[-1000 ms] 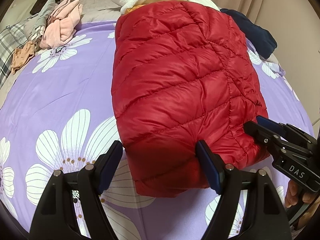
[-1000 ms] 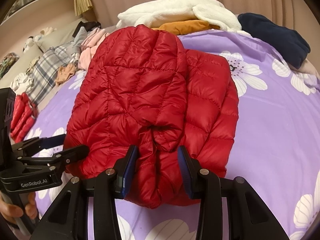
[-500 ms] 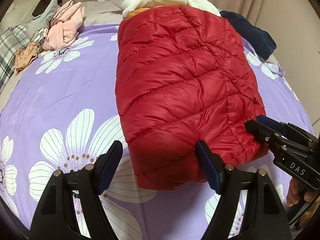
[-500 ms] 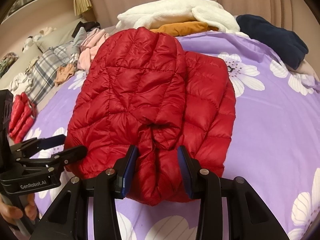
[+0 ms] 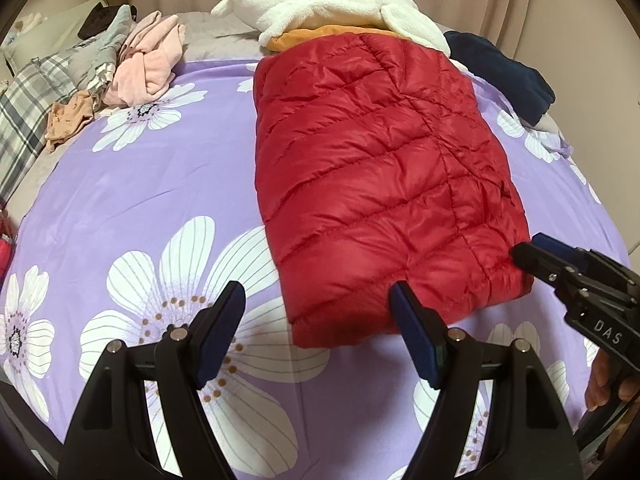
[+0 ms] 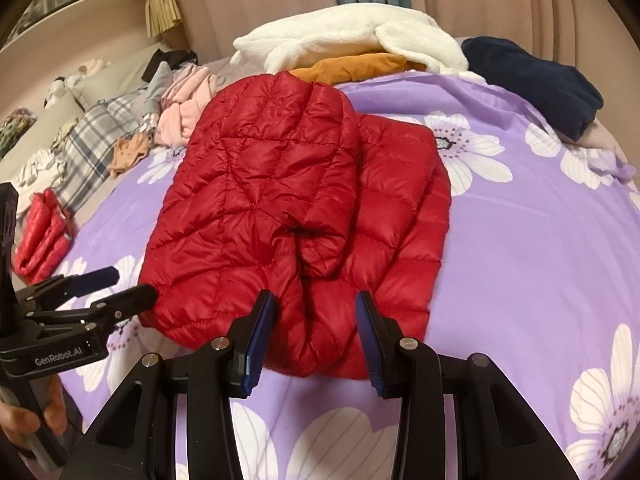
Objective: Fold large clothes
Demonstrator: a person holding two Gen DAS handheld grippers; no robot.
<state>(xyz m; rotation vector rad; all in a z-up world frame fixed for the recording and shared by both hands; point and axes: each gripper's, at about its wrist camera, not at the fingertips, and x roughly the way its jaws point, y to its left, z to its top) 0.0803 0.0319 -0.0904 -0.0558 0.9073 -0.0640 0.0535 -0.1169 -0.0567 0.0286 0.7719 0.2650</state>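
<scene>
A red quilted puffer jacket (image 5: 380,184) lies folded into a long block on the purple flowered bedsheet (image 5: 140,200). In the right wrist view its sleeve is folded over the top of the jacket (image 6: 280,200). My left gripper (image 5: 318,320) is open at the jacket's near left corner. One finger overlaps the hem and neither pad presses on it. My right gripper (image 6: 316,336) stands partly open, with the near folded edge lying loosely between its fingers. Each gripper shows in the other's view: the right gripper (image 5: 532,248) at the near right corner, the left gripper (image 6: 128,284) beside the left edge.
White fleece (image 6: 340,36) over an orange garment (image 6: 352,66) is piled at the bed's far end, with a navy garment (image 6: 540,80) to its right. Pink (image 5: 148,68) and plaid clothes (image 5: 28,104) crowd the far left. A small folded red item (image 6: 40,232) lies at the left edge.
Both grippers have drawn back a little. The jacket's near edge now sits farther ahead in both views. It no longer fills the left gripper's gap. Neither jaw width has changed.
</scene>
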